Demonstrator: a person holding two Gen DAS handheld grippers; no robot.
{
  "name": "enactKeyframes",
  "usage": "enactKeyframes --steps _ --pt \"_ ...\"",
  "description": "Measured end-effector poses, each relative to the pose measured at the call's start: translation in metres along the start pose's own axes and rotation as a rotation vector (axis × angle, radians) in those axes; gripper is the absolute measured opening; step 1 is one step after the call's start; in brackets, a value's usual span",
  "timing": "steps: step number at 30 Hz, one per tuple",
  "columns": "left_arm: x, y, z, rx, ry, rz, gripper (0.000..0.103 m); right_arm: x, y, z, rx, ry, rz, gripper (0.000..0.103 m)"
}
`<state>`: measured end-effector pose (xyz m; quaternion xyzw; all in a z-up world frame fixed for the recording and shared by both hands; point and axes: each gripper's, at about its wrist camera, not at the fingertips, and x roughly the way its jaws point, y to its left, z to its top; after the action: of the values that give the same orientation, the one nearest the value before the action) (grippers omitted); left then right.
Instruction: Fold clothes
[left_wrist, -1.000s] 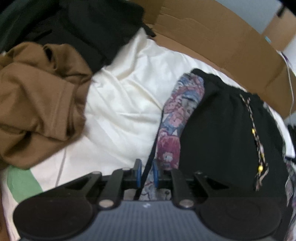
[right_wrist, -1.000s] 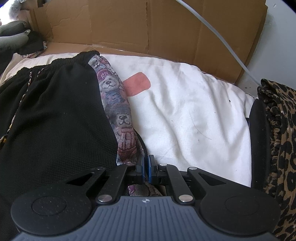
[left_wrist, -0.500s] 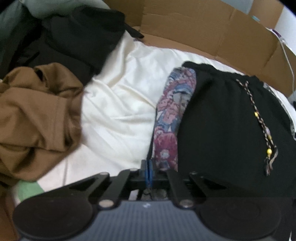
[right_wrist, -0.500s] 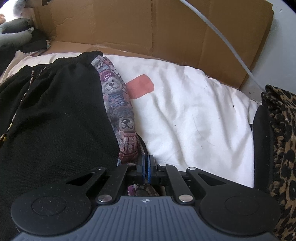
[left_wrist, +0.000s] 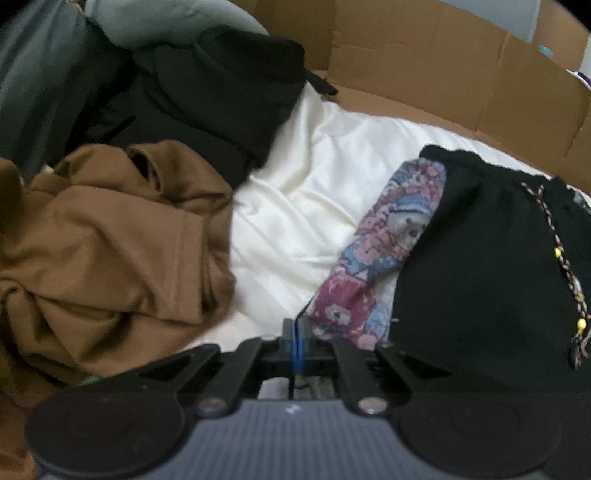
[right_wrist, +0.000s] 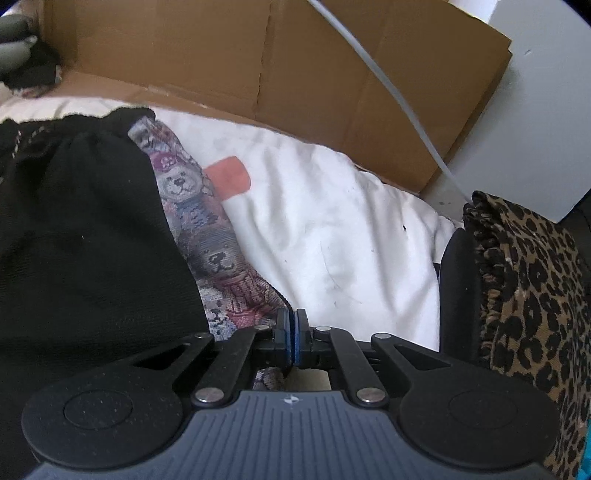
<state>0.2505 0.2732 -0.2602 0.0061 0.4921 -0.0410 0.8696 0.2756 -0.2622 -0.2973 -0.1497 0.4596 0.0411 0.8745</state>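
Now both claws have pinched shut: the left claw (left_wrist: 295, 334) and right claw (right_wrist: 291, 338) each grip the near edge of the black shorts (left_wrist: 487, 258), so lifting for the fold looks possible. Their teddy-bear lining (right_wrist: 207, 236) shows just ahead of each claw.

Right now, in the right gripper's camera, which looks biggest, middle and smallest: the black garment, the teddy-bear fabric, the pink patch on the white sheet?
1. Black garment, by far the largest, partly because it lies nearest the camera.
2. Teddy-bear fabric, a long narrow strip.
3. Pink patch, the smallest.
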Motion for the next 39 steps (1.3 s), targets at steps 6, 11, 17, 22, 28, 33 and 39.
enactKeyframes --steps 6,11,17,22,28,33,39 --pt "-0.017 0.011 0.013 -0.074 -0.051 -0.065 0.005 -0.005 -0.02 0.009 0.103 -0.026 0.102 0.003" --pt "-0.012 0.003 0.035 -0.069 -0.062 -0.09 0.013 -0.005 -0.029 0.023 0.145 -0.058 0.136 0.003" --pt "0.011 -0.01 0.056 -0.085 -0.053 -0.153 0.027 0.013 -0.018 0.036 0.182 -0.046 0.21 0.011" --pt "0.026 -0.033 0.066 0.064 -0.029 -0.143 0.027 0.018 -0.006 0.04 0.145 -0.041 0.212 0.011" --pt "0.034 -0.033 0.065 0.028 -0.007 -0.137 0.036 0.022 -0.003 0.042 0.111 -0.03 0.209 0.029" --pt "0.028 -0.026 0.06 -0.005 -0.021 -0.169 0.038 0.008 0.001 0.043 0.068 -0.094 0.261 0.031" --pt "0.032 -0.025 0.056 -0.001 -0.012 -0.165 0.039 0.015 0.012 0.046 0.014 -0.068 0.246 0.033"
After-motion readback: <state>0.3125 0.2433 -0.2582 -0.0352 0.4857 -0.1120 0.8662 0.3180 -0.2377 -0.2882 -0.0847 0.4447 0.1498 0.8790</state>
